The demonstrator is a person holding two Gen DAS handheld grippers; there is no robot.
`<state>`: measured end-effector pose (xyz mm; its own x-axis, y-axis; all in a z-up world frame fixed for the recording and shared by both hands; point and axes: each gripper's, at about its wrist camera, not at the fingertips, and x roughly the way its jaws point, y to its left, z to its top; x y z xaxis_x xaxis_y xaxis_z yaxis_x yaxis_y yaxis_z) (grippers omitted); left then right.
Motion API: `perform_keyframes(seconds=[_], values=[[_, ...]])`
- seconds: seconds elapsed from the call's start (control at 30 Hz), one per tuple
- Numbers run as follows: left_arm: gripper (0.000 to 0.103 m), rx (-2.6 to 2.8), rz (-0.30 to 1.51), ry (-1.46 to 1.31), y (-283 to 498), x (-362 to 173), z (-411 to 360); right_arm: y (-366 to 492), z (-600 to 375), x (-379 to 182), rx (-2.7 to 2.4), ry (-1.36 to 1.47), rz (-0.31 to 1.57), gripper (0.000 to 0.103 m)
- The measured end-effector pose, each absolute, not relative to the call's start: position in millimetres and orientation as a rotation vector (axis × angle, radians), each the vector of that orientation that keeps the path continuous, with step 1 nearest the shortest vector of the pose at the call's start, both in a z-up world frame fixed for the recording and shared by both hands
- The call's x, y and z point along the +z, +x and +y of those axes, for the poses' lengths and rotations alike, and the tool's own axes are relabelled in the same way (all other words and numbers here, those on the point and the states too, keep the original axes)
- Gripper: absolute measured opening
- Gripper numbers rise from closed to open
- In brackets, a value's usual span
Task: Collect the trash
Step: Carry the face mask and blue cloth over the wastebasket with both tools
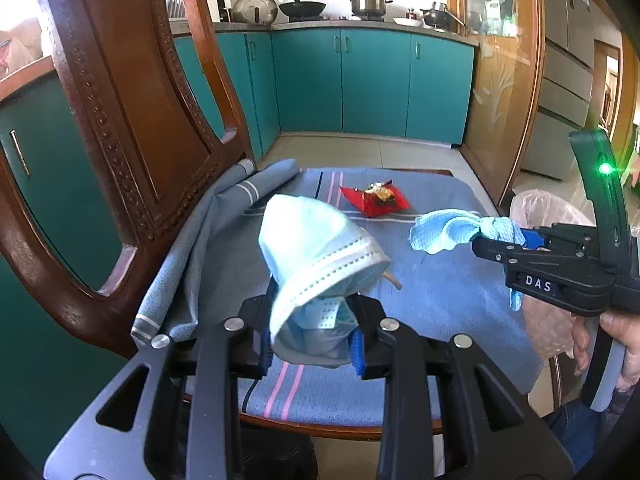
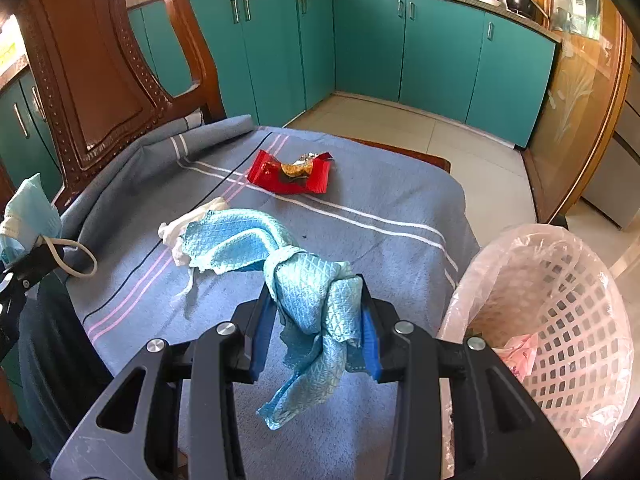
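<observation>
Black right claw [image 1: 500,240] labelled "DAS", clamping blue cloth [image 1: 444,230]

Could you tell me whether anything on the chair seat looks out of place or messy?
Yes. An opened red wrapper with crumpled foil lies on the blue cloth at the far side of the seat, and a small white scrap lies nearer. The cloth is also bunched up against the chair back instead of lying flat.

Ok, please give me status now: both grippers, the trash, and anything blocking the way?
Left gripper shut on face mask. Right gripper shut on blue cloth. Red wrapper remains on chair cloth. Path to pink basket looks clear.
</observation>
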<state>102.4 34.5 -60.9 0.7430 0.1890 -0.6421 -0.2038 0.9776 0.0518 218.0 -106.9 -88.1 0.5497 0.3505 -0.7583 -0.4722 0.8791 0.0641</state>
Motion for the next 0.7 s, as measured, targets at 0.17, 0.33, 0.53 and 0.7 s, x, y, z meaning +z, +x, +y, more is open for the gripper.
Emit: perform_keyframes(seconds=[0.17, 0.33, 0.53, 0.7], values=[[0.030, 0.202, 0.675, -0.032, 104, -52, 31, 215, -114, -79, 0.491, -0.128, 0.835, 0.038], [0.030, 0.153, 0.652, -0.047, 112, -44, 20, 215, -139, -66, 0.461, -0.072, 0.804, 0.038], [0.030, 0.041, 0.630, -0.035, 133, -33, -20, 216, -194, -47, 0.343, 0.000, 0.739, 0.038], [0.030, -0.147, 0.676, -0.046, 160, -38, -74, 216, -259, -39, 0.165, 0.064, 0.707, 0.038]])
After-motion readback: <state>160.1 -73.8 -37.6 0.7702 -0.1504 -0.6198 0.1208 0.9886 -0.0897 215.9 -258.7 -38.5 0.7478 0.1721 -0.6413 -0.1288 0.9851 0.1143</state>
